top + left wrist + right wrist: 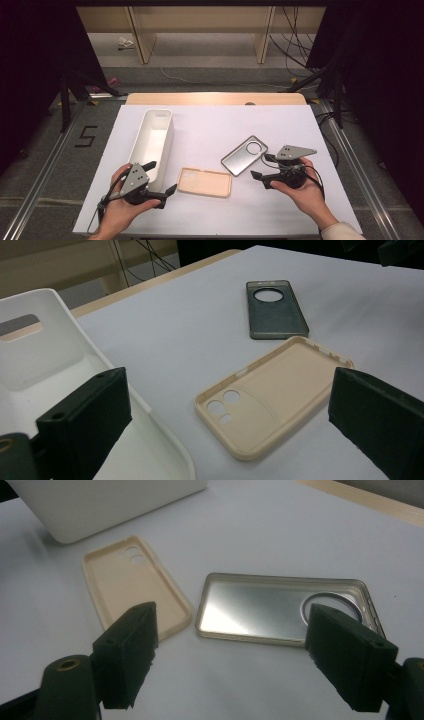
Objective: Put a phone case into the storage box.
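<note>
We are observing two phone cases lying flat and open side up on the white counter (210, 125), neither yet lifted. The beige case (205, 182) is sitting at lower centre of the high view; the grey case (244, 155) is lying just right of it and slightly higher, and the two are apart. A white bin (152, 145) is standing empty at the left. The left tongs (159, 177) are hovering wide at the bin's near end, holding nothing. The right tongs (260, 166) are gaping wide beside the grey case, also holding nothing. In our judgement the step in hand is a pickup: each pair of tongs should be straddling one raised side wall and closing squarely, since these thin shells are likely to slide on the smooth counter.
</note>
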Tool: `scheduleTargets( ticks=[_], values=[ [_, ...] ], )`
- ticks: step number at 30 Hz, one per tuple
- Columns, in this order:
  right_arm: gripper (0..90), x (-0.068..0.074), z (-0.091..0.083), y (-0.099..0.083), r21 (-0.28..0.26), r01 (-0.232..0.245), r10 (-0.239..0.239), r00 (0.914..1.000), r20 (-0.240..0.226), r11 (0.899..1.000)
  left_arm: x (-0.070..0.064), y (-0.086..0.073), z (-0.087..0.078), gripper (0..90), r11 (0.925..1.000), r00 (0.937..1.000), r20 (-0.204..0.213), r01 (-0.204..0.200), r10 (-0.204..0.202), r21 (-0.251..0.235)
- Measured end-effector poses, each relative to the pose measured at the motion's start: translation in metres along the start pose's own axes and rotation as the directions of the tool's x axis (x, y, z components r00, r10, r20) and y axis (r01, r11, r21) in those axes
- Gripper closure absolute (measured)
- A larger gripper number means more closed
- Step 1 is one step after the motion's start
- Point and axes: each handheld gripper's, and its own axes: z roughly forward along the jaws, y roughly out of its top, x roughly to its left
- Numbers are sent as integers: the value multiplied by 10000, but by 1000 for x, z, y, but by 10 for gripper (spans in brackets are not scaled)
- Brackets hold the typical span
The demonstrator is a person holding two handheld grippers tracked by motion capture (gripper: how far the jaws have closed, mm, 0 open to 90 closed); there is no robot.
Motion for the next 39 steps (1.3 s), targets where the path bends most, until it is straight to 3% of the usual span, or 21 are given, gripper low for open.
scheduleTargets(
  ticks=[6,8,9,10,11,14,17,19,20,23,27,30,31,39],
  values=[
    [292,-2,4,4,-53,-1,2,9999,113,10000,0,0,0,29,10000,10000,-7,-48,48,6],
    [422,-3,8,7,32,68,-69,9999,150,10000,0,0,0,29,10000,10000,-12,-34,34,-6],
    [530,-5,12,10,188,120,-123,9997,197,9998,0,0,0,29,10000,10000,-17,-27,27,-12],
    [530,-5,12,10,188,120,-123,9997,197,9998,0,0,0,29,10000,10000,-12,-21,21,-11],
    [598,-6,15,12,344,73,-82,9996,255,9994,0,0,0,29,10000,10000,-19,-35,35,-4],
    [780,-11,25,18,1023,21,-66,9990,433,9948,-1,0,0,30,10000,10000,-8,-49,49,8],
    [899,-16,42,26,1901,-131,49,9990,435,9817,0,0,0,30,10000,10000,-9,-34,34,0],
    [900,-18,51,29,2275,-266,170,9989,441,9734,0,0,0,30,10000,10000,-2,-10,10,-9],
    [900,-18,64,32,2673,-385,254,9983,522,9629,0,0,0,30,10000,10000,1,-10,10,-8],
    [900,-19,74,33,2963,-434,284,9981,547,9541,0,0,0,31,10000,10000,10,-35,35,0],
    [900,-19,92,34,3626,-499,328,9980,532,9306,0,0,-1,31,10000,10000,-1,-30,30,-4],
    [900,-19,101,32,4077,-583,370,9975,598,9113,0,0,-1,31,10000,10000,26,-23,23,-13],
    [900,-19,101,32,4077,-583,370,9975,598,9113,0,0,-1,31,10000,10000,27,-20,20,-7],
    [900,-22,105,29,4641,-621,312,9968,740,8836,0,0,-1,31,10000,10000,29,-40,40,-5]
  ],
)
